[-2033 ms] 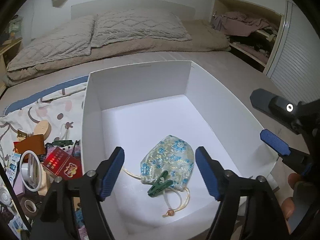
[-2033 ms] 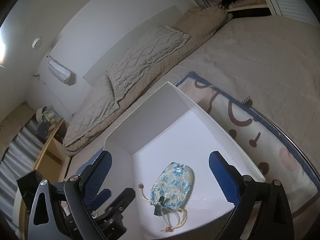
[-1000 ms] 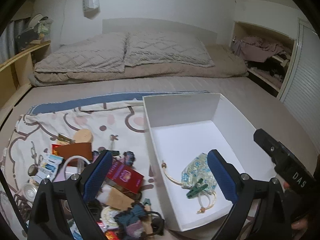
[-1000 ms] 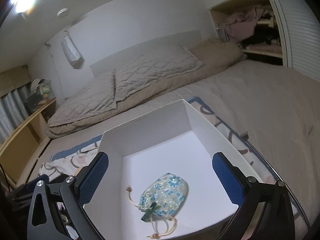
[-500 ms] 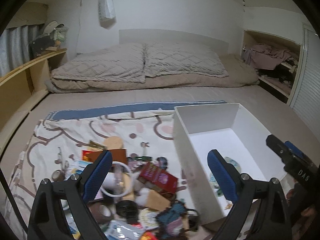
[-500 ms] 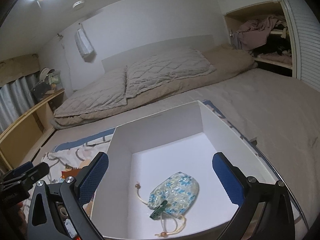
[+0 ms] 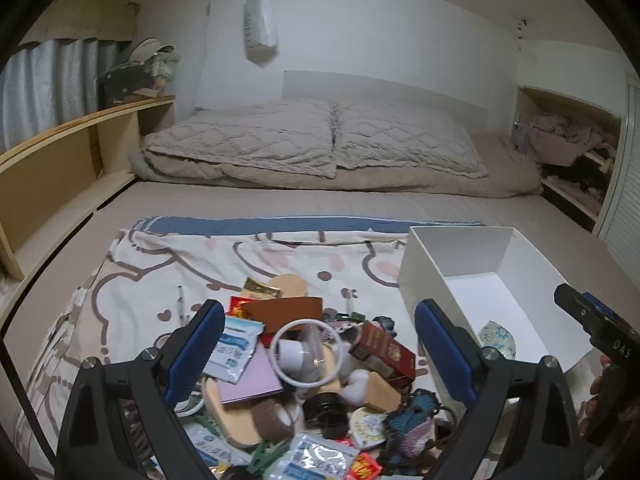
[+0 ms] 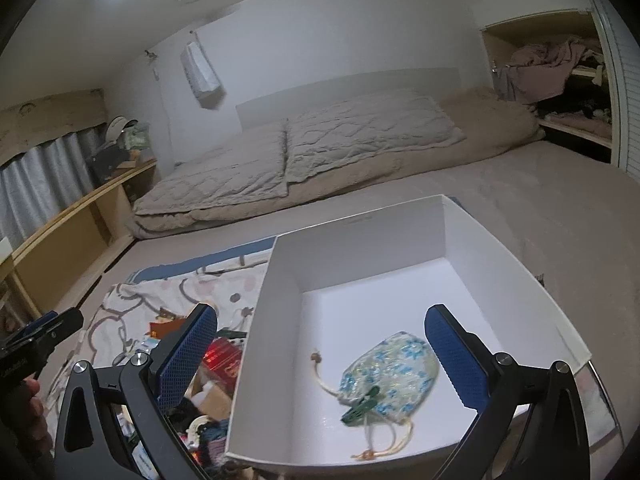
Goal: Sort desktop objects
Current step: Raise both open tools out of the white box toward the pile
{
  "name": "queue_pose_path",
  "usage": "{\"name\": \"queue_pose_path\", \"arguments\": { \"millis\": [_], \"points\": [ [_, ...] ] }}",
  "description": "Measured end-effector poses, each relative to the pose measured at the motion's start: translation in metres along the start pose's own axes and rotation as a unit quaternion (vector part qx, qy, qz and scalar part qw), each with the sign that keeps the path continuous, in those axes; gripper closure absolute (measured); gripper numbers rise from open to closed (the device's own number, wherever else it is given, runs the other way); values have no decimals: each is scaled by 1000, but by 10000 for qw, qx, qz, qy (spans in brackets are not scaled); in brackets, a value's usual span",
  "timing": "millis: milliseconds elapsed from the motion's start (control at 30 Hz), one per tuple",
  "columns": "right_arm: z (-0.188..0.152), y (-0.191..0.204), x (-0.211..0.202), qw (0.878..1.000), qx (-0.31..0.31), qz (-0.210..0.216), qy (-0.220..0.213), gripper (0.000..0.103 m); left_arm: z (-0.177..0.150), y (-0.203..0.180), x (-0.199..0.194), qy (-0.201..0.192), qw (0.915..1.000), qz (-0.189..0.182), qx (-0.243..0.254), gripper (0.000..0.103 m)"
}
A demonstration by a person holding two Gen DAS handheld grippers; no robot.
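Clutter (image 7: 312,376) is lying heaped at lower centre, framed by the left hand-held gripper (image 7: 316,354), gaping wide and empty, seemingly to choose a piece. Right hand-held gripper (image 8: 320,360) is hovering equally wide over the box (image 8: 352,236), where the pouch (image 8: 390,370) is lying.

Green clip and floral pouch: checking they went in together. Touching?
Touching. The right wrist view shows the green clip lying overlapped on the floral pouch.
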State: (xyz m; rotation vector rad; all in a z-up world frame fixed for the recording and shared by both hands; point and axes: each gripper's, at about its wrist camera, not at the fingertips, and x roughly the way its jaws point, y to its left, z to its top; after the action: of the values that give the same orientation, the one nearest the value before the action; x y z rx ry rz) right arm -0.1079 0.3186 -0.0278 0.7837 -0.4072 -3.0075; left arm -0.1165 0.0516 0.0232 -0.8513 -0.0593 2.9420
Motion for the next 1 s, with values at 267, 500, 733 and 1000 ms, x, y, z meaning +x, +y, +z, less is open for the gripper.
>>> {"name": "queue_pose_path", "arguments": {
  "millis": [267, 500, 733, 1000],
  "points": [
    [-12, 18, -4, 9996, -283, 82, 32, 0, -7, 29, -14, -92, 9998, 157, -49, 6],
    [-18, 34, -11, 9986, -509, 159, -40, 0, -14, 47, -23, -157, 9994, 286, -86, 6],
    [-28, 49, -19, 9972, -677, 296, -124, 0, -26, 66, -35, -230, 9991, 336, -153, 6],
    [-41, 68, -28, 9936, -988, 486, -237, 0, -41, 82, -44, -304, 9982, 473, -215, 6]
  ]
}}
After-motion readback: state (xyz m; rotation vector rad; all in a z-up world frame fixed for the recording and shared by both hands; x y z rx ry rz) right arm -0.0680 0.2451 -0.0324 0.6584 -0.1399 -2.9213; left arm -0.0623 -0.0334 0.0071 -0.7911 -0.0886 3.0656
